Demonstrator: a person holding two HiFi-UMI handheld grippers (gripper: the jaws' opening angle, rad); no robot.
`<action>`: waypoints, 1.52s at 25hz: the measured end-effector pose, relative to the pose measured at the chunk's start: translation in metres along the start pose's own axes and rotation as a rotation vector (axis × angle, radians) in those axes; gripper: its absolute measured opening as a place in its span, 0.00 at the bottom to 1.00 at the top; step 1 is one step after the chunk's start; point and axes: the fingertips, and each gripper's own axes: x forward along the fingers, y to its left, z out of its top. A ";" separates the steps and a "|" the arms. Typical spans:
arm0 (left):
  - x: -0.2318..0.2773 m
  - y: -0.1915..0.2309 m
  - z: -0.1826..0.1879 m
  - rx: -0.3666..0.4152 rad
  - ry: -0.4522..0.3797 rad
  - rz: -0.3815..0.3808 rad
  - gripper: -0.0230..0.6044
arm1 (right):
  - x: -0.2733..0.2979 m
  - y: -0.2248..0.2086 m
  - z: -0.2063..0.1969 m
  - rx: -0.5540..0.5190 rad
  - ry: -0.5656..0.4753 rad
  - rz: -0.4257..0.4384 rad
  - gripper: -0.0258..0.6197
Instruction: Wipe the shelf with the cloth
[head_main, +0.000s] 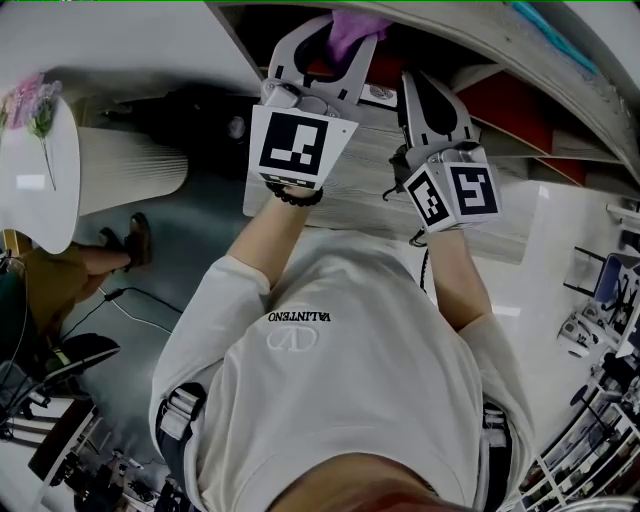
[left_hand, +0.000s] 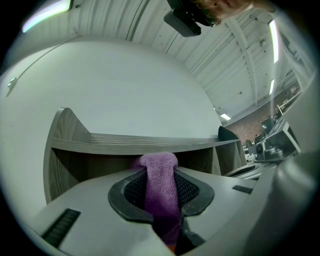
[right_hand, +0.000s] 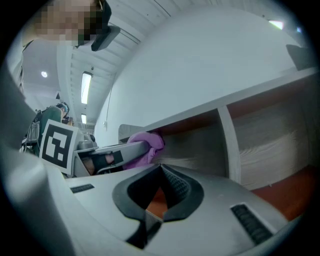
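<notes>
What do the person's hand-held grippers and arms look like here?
Both the left hand-held gripper and the right hand-held gripper are light grey plastic, with tapering jaws lined by black ribbed pads. Each carries a white cube printed with black square markers. The person wears a white short-sleeved T-shirt and a dark beaded bracelet on the left wrist.
</notes>
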 end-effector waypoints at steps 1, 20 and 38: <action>-0.001 0.002 0.000 0.000 -0.001 0.005 0.18 | 0.001 0.001 0.000 0.000 0.001 0.002 0.04; -0.024 0.047 0.000 0.000 -0.002 0.083 0.18 | 0.035 0.038 0.000 -0.007 0.004 0.067 0.04; -0.046 0.094 -0.001 -0.028 -0.018 0.172 0.18 | 0.054 0.057 -0.015 -0.008 0.038 0.086 0.04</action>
